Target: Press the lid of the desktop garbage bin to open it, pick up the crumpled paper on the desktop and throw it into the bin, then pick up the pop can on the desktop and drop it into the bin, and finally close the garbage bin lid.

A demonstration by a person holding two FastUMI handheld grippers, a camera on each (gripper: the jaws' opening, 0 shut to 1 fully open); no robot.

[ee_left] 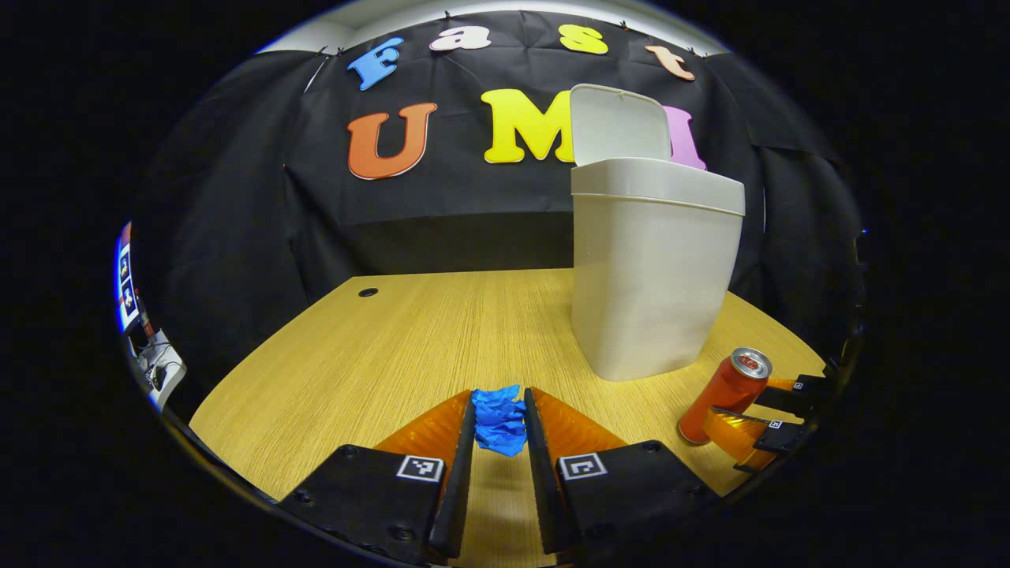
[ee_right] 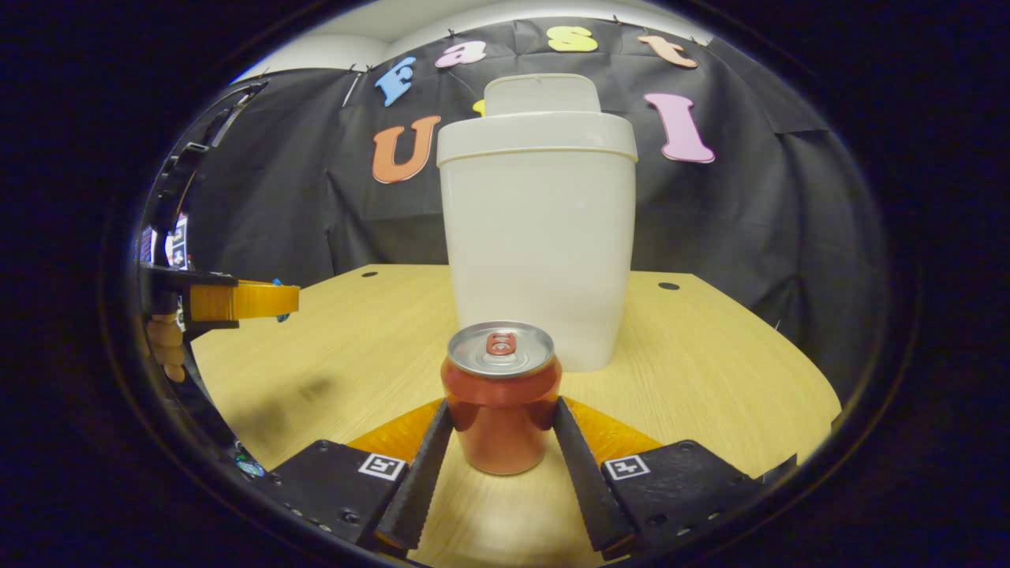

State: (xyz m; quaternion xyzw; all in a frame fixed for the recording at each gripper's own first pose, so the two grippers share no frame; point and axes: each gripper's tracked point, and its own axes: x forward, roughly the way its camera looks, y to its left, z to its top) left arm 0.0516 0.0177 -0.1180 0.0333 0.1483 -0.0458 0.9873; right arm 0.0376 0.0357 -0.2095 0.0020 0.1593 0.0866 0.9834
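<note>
Bin [ee_right: 538, 237] interior hidden; can [ee_left: 724, 394] base behind right tongs [ee_left: 757, 422]; can label unreadable.

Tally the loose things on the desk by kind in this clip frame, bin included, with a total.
Bin, lid up: 1
Can, between the right gripper fingers: 1
Crumpled paper, between the left gripper fingers: 1
Total: 3

Wooden desk [ee_left: 410, 339] before black cloth wall [ee_left: 237, 221]; perhaps white ceiling [ee_right: 379, 24] above.
</note>
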